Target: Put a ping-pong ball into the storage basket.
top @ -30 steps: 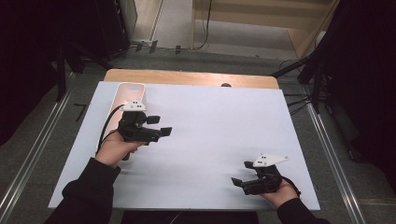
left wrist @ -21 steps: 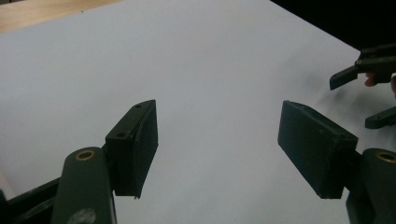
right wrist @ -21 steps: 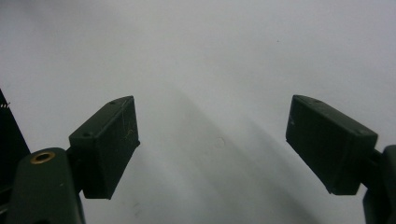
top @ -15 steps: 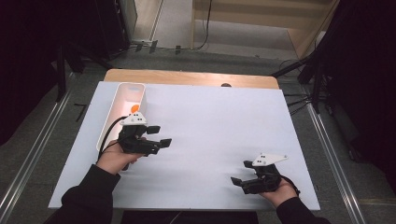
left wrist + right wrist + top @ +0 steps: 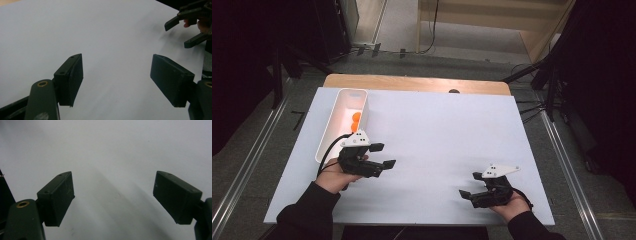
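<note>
My left gripper (image 5: 383,155) hovers over the white table (image 5: 437,130), just right of the near end of a long white bin (image 5: 353,90). Its jaws have just been opening, and nothing lies between them in the left gripper view (image 5: 116,60). Two orange balls (image 5: 356,120) rest inside the bin. My right gripper (image 5: 469,184) stays low near the table's front right, open and empty, as the right gripper view (image 5: 113,175) confirms. It also appears at the upper right of the left gripper view (image 5: 176,35).
A wooden strip (image 5: 412,82) borders the table's far edge, with a small dark spot (image 5: 454,91) on it. Dark stands and cables stand on the floor behind and to the right. White tabletop stretches between the two grippers.
My left hand has drawn back toward the near edge, away from the bin's middle, uncovering the orange balls. The right hand has stayed put.
</note>
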Demonstrator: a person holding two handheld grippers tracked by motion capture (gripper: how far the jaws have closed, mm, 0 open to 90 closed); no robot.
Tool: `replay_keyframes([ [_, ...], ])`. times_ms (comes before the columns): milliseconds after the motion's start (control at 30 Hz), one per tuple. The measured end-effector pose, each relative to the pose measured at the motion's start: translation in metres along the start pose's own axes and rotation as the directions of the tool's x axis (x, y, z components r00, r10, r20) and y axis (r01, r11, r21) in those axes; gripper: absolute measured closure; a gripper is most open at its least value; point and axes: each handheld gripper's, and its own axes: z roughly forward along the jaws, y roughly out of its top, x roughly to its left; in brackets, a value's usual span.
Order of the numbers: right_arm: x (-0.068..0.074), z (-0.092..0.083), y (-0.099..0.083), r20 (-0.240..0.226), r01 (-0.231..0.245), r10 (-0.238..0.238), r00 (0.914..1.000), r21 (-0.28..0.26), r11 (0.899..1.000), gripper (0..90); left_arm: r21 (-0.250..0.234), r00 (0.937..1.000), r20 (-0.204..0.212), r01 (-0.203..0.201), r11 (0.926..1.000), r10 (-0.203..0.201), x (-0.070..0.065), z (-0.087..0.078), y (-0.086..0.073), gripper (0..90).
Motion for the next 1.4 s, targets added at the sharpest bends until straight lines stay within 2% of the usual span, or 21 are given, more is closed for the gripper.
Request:
replay_keyframes([
  [200, 0.000, 0.000, 0.000, -0.002, 0.001, -0.001, 1.0000, 0.002, 1.000, 15.6, -0.005, 1.0000, 0.004, 0.002, 1.0000, -0.002, 0.000, 0.001, -0.009, 26.8],
  [367, 0.000, 0.000, 0.000, -0.006, 0.003, -0.003, 1.0000, 0.005, 1.000, 15.6, 0.006, 0.9990, 0.007, -0.043, 0.9990, 0.043, -0.004, 0.003, -0.015, 26.8],
  [533, 0.000, 0.001, 0.000, -0.004, 0.002, -0.002, 1.0000, 0.004, 1.000, 15.6, 0.027, 0.9976, 0.008, -0.070, 0.9972, 0.069, -0.008, 0.006, -0.020, 26.8],
  [800, 0.000, 0.001, 0.000, -0.003, 0.000, 0.000, 1.0000, 0.007, 1.000, 15.6, 0.042, 0.9969, 0.026, -0.076, 0.9962, 0.075, -0.009, 0.005, -0.029, 26.8],
  [1167, 0.000, 0.001, -0.001, -0.003, 0.000, 0.000, 1.0000, 0.008, 1.000, 15.6, 0.050, 0.9967, 0.021, -0.080, 0.9956, 0.079, -0.007, -0.001, -0.039, 26.8],
  [1267, 0.000, 0.001, 0.000, -0.002, 0.000, 0.000, 1.0000, 0.009, 1.000, 15.6, 0.040, 0.9965, 0.020, -0.082, 0.9959, 0.081, -0.007, -0.003, -0.042, 26.8],
  [1400, 0.001, 0.001, -0.001, 0.002, 0.003, -0.003, 1.0000, 0.009, 1.000, 15.6, 0.053, 0.9960, 0.021, -0.088, 0.9947, 0.087, -0.008, -0.005, -0.048, 26.8],
])
